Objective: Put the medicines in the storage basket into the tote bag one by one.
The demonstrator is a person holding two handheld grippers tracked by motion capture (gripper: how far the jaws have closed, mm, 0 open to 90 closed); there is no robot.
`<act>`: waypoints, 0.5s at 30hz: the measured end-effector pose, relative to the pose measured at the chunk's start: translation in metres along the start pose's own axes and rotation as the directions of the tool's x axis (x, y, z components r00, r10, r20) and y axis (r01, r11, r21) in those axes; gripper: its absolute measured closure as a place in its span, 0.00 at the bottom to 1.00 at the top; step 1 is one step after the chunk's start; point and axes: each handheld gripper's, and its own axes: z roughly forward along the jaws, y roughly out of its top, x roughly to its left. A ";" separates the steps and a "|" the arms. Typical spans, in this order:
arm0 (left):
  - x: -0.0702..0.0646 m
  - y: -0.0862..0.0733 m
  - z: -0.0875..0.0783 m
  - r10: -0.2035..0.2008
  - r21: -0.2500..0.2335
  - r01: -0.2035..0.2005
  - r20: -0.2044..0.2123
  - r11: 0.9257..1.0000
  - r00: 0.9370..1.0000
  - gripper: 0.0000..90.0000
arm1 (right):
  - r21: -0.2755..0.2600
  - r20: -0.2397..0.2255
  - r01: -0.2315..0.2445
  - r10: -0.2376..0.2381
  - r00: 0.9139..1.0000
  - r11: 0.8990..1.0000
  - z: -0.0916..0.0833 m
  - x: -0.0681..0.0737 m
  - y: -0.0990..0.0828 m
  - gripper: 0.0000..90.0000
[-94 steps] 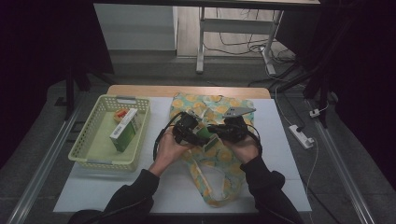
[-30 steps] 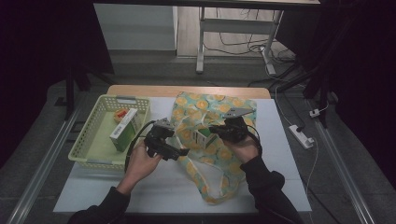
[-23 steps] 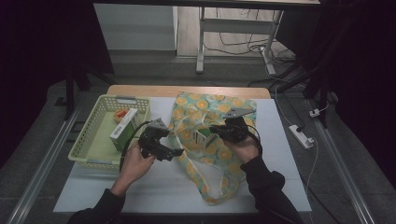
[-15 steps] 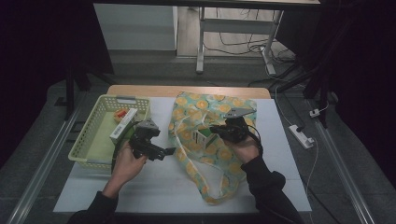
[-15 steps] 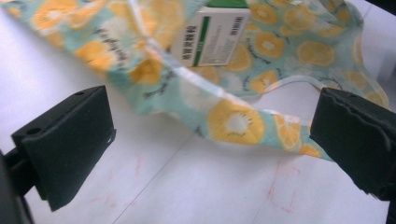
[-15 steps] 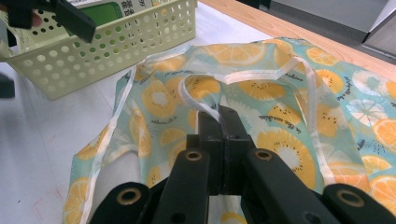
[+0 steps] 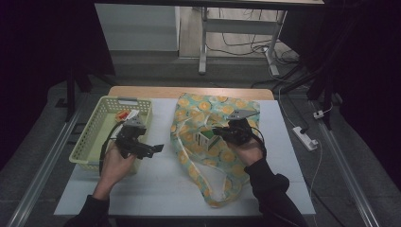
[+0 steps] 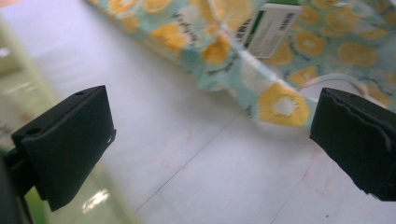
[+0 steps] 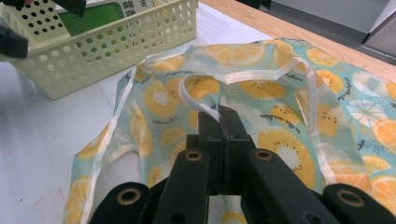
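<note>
A cloth bag (image 7: 215,111) printed with orange and kiwi slices lies on the white table, its mouth held up. A green and white carton (image 7: 204,138) sits inside that mouth, and its label end (image 8: 269,29) shows in the left gripper view. My right gripper (image 7: 219,133) is shut on the bag's white strap (image 9: 205,108) at the mouth's edge, its jaws (image 9: 219,119) pressed together. My left gripper (image 7: 152,147) hovers between the bag and the basket, open, with bare table between its jaws (image 8: 210,135).
A pale yellow perforated basket (image 7: 97,130) stands at the table's left, with a green carton (image 9: 93,16) and a small red item (image 7: 124,115) inside. A white power strip (image 7: 305,137) lies on the floor to the right. A wooden strip (image 7: 189,92) borders the table's far edge.
My left gripper has moved left, away from the bag's mouth and toward the basket. The right gripper has stayed shut on the strap, and the carton stays in the bag.
</note>
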 end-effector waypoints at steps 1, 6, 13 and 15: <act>0.003 -0.001 -0.003 -0.002 0.004 0.002 -0.019 1.000 1.000 0.00 | 0.001 0.000 0.001 -0.001 1.000 1.000 0.000 0.000 0.000 1.00; 0.015 -0.005 -0.011 -0.033 0.003 0.034 -0.073 0.999 0.997 0.00 | 0.007 -0.001 0.003 -0.003 1.000 1.000 0.001 0.001 0.000 1.00; 0.034 -0.013 -0.024 -0.088 -0.006 0.088 -0.164 0.996 0.982 0.00 | 0.007 -0.001 0.002 -0.002 1.000 1.000 0.002 0.000 -0.001 1.00; 0.040 -0.015 -0.029 -0.110 -0.018 0.108 -0.179 0.994 0.978 0.00 | 0.007 0.000 0.002 -0.002 1.000 1.000 0.001 0.000 -0.001 1.00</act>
